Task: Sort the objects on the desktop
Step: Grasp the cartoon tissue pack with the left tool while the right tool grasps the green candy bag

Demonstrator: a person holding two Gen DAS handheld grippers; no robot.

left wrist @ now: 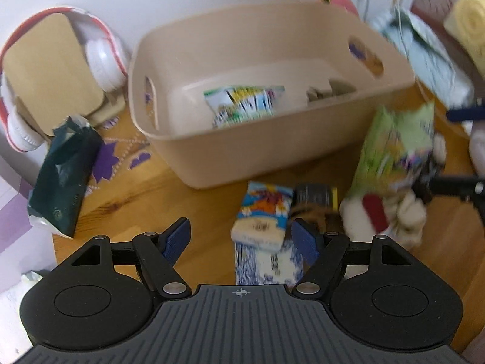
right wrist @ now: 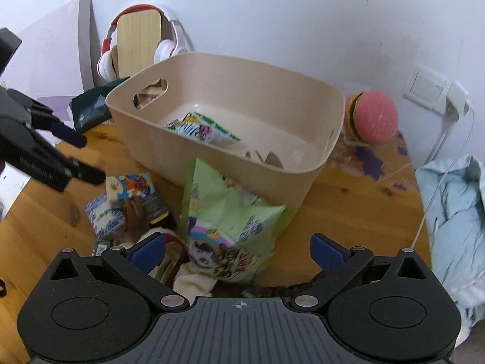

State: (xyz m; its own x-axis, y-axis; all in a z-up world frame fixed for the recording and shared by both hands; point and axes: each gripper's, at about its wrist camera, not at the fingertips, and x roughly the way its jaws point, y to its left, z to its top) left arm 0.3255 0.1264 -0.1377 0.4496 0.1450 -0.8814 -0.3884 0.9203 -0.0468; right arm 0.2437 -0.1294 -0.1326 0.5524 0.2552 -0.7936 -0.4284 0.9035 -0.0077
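A beige bin (left wrist: 242,151) (right wrist: 303,179) stands on the wooden table and holds a colourful snack packet (left wrist: 242,103) (right wrist: 203,129) and some brown scraps. My left gripper (left wrist: 242,239) is open, with a small colourful box (left wrist: 263,215) (right wrist: 130,185) lying on a blue-and-white box (left wrist: 266,264) (right wrist: 104,212) between its fingers. My right gripper (right wrist: 238,250) is open above a green snack bag (right wrist: 230,221) (left wrist: 391,148) and a plush toy (left wrist: 385,215). The left gripper also shows at the left of the right wrist view (right wrist: 81,157).
White and red headphones (left wrist: 103,60) (right wrist: 163,51) hang on a wooden stand (left wrist: 48,66) by the wall. A dark green pouch (left wrist: 63,179) (right wrist: 91,109) lies left of the bin. A burger-shaped toy (right wrist: 372,115) sits behind the bin. Light blue cloth (right wrist: 454,218) lies right.
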